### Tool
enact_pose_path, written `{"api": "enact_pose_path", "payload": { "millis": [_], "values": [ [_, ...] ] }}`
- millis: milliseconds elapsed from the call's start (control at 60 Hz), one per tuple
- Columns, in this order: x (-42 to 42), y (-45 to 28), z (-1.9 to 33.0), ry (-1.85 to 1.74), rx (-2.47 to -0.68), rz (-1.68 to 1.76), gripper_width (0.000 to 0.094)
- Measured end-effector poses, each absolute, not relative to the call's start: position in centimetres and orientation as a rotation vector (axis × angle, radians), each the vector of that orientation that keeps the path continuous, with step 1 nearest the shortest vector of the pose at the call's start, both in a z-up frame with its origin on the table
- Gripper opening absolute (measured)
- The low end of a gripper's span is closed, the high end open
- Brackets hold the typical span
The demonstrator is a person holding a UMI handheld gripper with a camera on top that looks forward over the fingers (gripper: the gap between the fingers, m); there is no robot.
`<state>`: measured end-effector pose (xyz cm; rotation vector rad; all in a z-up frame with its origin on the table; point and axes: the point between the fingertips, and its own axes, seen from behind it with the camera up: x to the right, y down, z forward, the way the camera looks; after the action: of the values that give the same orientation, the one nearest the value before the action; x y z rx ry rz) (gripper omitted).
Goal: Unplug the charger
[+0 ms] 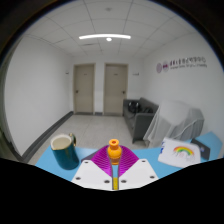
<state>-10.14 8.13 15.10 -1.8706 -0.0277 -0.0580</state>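
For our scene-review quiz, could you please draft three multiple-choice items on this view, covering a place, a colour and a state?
1. Where is the mug relative to the fingers?
A. Ahead, to their left
B. Between them
C. Behind the doors

2. What colour is the mug?
A. Red
B. Dark green
C. Yellow

3. How are the two doors?
A. Both wide open
B. One removed
C. Both closed

Answers:
1 A: the mug stands on the table left of the gripper.
2 B: its body is dark green.
3 C: the doors sit flush in their frames.
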Motion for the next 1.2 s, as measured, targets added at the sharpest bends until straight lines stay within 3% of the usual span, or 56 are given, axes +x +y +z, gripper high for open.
{"api": "enact_pose_path", "payload": {
  "millis": [83,167,233,433,633,800,833,867,883,917,950,1000,1200],
  "values": [
    [-7.0,7.9,22.7,-0.036,-1.784,-0.151,0.0047],
    [-2.9,7.3,24.5,0.016,-1.807,-0.194,0.0047],
    [-0.3,6.6,21.4,0.041,-1.916,-0.219,0.0048],
    [3.8,2.3,6.1,0.024,-2.308,-0.261,0.0053],
    [3.4,2.0,-0.1,-0.029,-2.474,-0.185,0.0109],
    [4.0,2.7,-1.5,-0.013,-2.49,-0.167,0.0267],
    [4.1,2.8,-1.4,-0.017,-2.472,-0.163,0.0348],
    [4.3,2.8,-1.1,-0.019,-2.454,-0.158,0.0526],
    [4.4,2.8,-1.0,-0.018,-2.445,-0.153,0.053],
    [4.3,2.6,-0.7,-0.016,-2.428,-0.132,0.0686],
    [4.2,2.2,-0.2,-0.014,-2.411,-0.097,0.0733],
    [4.0,1.5,0.7,-0.003,-2.377,-0.049,0.0782],
    [5.4,-4.8,6.8,0.039,-2.241,0.122,0.081]
  ]
}}
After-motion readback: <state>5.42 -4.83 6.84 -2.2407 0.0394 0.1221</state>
